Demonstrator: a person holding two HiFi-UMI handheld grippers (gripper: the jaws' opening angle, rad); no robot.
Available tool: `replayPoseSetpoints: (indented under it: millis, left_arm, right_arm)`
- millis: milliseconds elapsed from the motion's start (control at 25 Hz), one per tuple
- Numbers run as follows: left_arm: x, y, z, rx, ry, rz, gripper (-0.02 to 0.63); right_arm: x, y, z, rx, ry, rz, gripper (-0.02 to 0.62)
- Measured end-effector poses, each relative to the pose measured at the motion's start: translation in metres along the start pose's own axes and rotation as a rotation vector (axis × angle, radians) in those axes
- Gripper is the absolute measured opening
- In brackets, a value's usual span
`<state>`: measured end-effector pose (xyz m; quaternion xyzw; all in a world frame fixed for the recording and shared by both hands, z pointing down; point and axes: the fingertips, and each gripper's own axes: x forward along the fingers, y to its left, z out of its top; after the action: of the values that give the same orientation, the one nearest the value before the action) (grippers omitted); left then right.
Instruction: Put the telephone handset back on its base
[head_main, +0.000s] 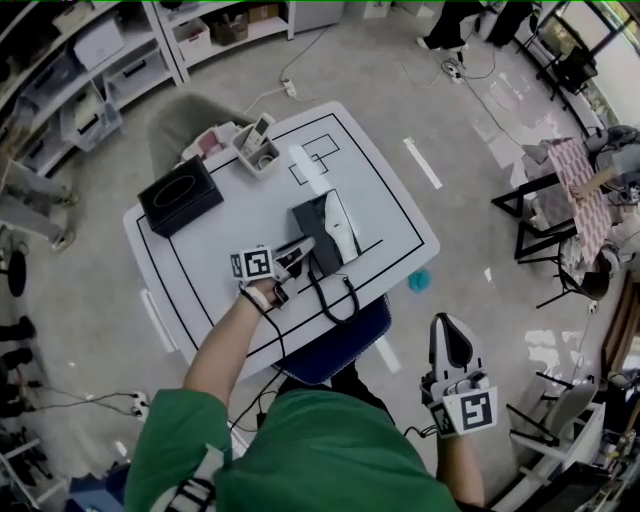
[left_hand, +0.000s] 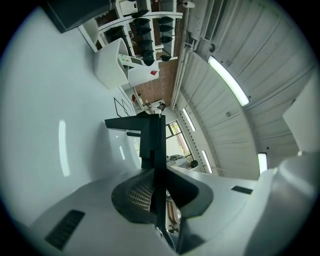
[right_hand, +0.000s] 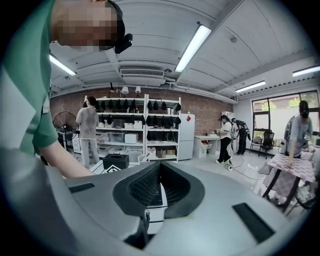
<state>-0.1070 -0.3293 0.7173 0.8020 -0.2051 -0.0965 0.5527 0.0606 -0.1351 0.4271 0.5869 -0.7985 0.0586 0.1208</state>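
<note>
Black flat telephone base (head_main: 312, 232) tight in left gripper (head_main: 298, 250); right gripper (head_main: 452, 338) ajar, empty

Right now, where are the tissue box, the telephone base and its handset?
black tissue box (head_main: 180, 196), head view, top face.
telephone base (head_main: 310, 232), head view, black body.
white handset (head_main: 341, 227), head view, middle.

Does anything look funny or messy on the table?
Mostly the telephone: its black cord sprawls in a loose loop toward the table's front edge. The left gripper pinches a thin black part of it; the right gripper hangs open, off the table.
</note>
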Motion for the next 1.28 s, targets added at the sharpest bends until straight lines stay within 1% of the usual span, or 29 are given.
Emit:
replayPoseSetpoints:
  millis: [120,200,280,360,440,480,560,640,720,840,1040,1280]
  left_arm:
    - [0.001,0.0,0.001,-0.016,-0.002,-0.01,0.081]
    - [0.002,0.002,0.002,-0.02,0.009,0.014,0.081]
    - [0.001,0.006,0.002,-0.023,0.023,0.071,0.094]
    - [-0.002,0.011,0.001,-0.026,0.038,0.147,0.151]
    - [-0.005,0.013,0.001,-0.008,0.051,0.21,0.176]
    - [-0.007,0.012,0.003,0.009,0.051,0.231,0.176]
    - [-0.012,0.007,0.009,0.034,0.033,0.25,0.176]
    - [-0.021,-0.004,0.016,0.038,-0.001,0.248,0.176]
    - [-0.034,-0.024,0.02,0.062,-0.038,0.241,0.176]
    - [-0.059,-0.068,0.029,0.167,-0.101,0.239,0.176]
    - [-0.095,-0.162,0.037,0.411,-0.209,0.284,0.175]
    - [-0.119,-0.276,0.025,0.695,-0.371,0.406,0.153]
  right_arm:
    - [0.0,0.0,-0.001,-0.005,0.004,-0.002,0.021]
    - [-0.001,0.0,-0.001,-0.005,0.007,-0.006,0.021]
    - [-0.002,-0.001,0.001,-0.004,0.005,-0.009,0.021]
    - [-0.004,0.0,0.004,-0.005,0.0,-0.011,0.021]
    - [-0.006,0.003,0.006,-0.01,-0.005,-0.006,0.021]
    - [-0.007,0.005,0.007,-0.015,-0.009,-0.001,0.021]
    - [-0.007,0.008,0.01,-0.026,-0.023,0.013,0.021]
    - [-0.008,0.01,0.016,-0.036,-0.04,0.025,0.021]
    - [-0.01,0.008,0.024,-0.039,-0.062,0.035,0.021]
    - [-0.013,0.001,0.036,-0.03,-0.122,0.065,0.021]
    - [-0.021,-0.021,0.048,0.006,-0.186,0.111,0.021]
    - [-0.037,-0.053,0.059,0.003,-0.251,0.16,0.021]
